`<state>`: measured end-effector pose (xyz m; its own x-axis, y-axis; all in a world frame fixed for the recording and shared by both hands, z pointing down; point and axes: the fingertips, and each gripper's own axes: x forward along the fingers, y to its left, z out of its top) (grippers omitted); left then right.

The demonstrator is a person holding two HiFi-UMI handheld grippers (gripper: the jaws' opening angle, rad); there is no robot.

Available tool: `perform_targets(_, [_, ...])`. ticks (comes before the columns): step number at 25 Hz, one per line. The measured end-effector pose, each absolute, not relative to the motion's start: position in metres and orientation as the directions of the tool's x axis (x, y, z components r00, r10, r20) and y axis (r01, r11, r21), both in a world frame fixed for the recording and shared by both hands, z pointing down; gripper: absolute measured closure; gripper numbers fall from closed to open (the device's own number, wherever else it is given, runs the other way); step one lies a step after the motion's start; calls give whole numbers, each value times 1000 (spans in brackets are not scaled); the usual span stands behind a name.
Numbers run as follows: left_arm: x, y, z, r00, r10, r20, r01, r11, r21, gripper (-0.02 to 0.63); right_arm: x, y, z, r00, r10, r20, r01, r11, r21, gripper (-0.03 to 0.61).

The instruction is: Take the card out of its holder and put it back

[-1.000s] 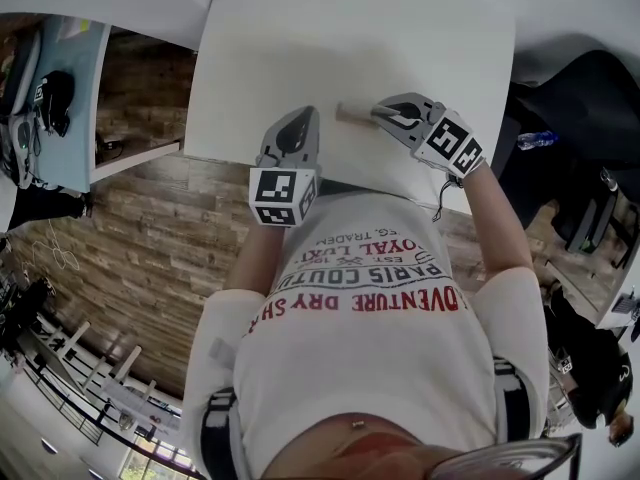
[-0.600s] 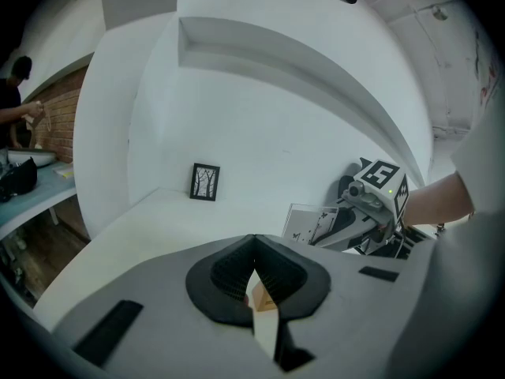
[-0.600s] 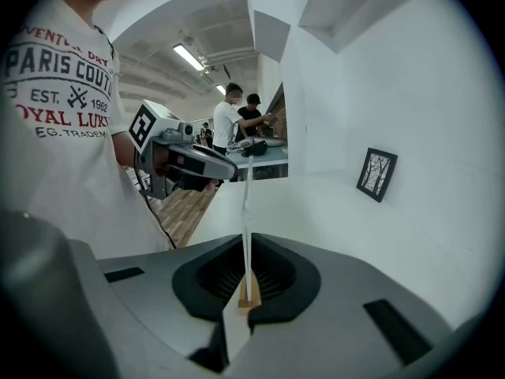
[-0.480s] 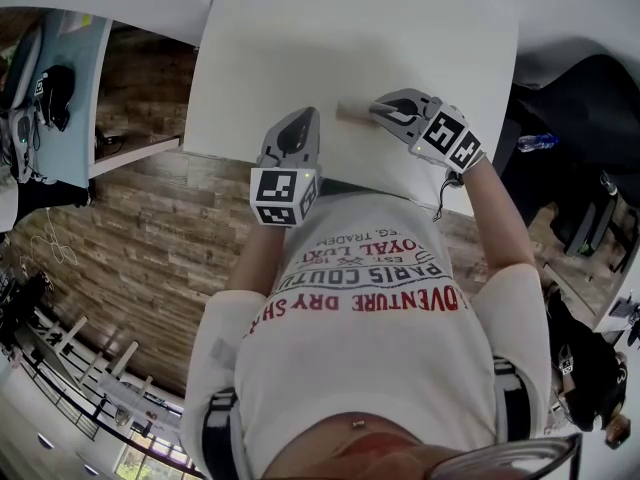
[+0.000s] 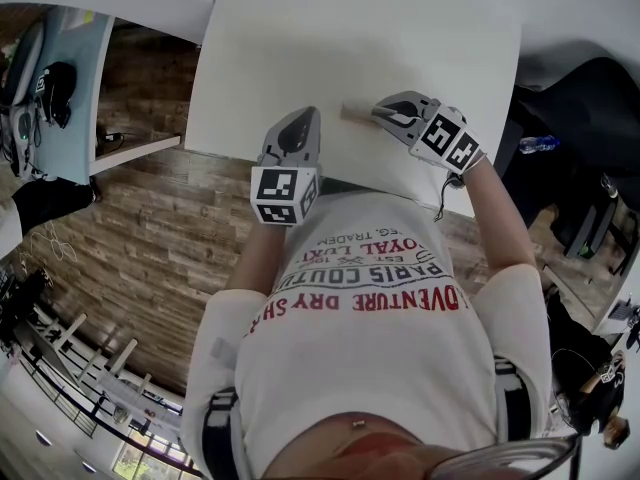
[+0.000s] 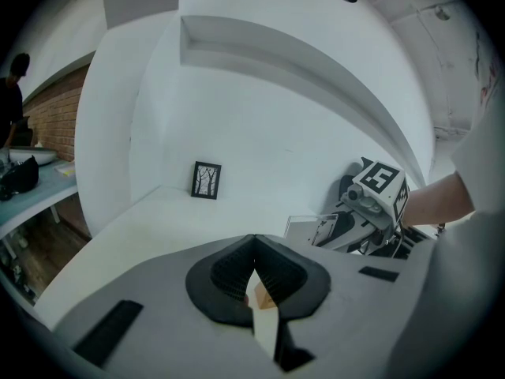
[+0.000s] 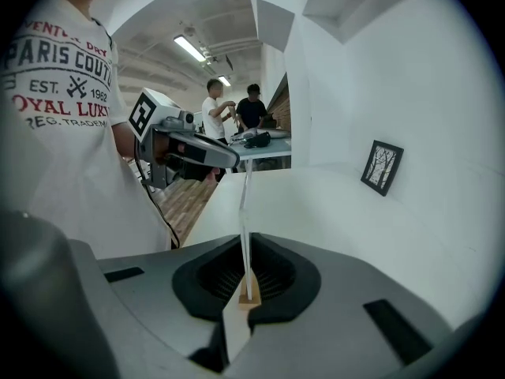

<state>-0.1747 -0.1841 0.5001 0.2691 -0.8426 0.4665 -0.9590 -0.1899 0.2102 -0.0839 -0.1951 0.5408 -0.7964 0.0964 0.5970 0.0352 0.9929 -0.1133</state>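
1. Card [image 7: 245, 204]: it stands upright and edge-on between the jaws of the right gripper [image 7: 245, 239], which are closed on its lower part. The left gripper view shows its pale face [image 6: 306, 229] beside that same gripper [image 6: 327, 231].
2. The holder [image 5: 355, 113] is a pale wooden strip on the white tabletop [image 5: 350, 38]. In the head view it lies right at the right gripper's tips [image 5: 380, 115]. We judge that the card is at the slot, either seated or barely clear of it (no view shows the slot well enough for us to say which).
3. The left gripper [image 5: 305, 118] has its jaws together [image 6: 253, 239], and we can make out nothing pinched between them. It sits just beside the holder's near end, and we cannot tell whether it touches it.
4. We read the step in hand as the exchange at the slot itself, whether drawing the card out or setting it back. The right gripper does the work and the left stands by as a possible brace.
5. If the card is coming out, the next move calls for a straight pull along the card's own plane, with the holder kept from riding up.
6. If it is going back, we would line its bottom edge up with the slot and lower it without tilting. The jaws should part only once the card stands by itself.
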Motion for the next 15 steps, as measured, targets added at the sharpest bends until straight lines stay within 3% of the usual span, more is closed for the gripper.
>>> perform_targets(15, [-181,-181,506,259,-831,493,-964,-187,192,589,-80,-194,587,-802,107,588,-5,983,-185,543])
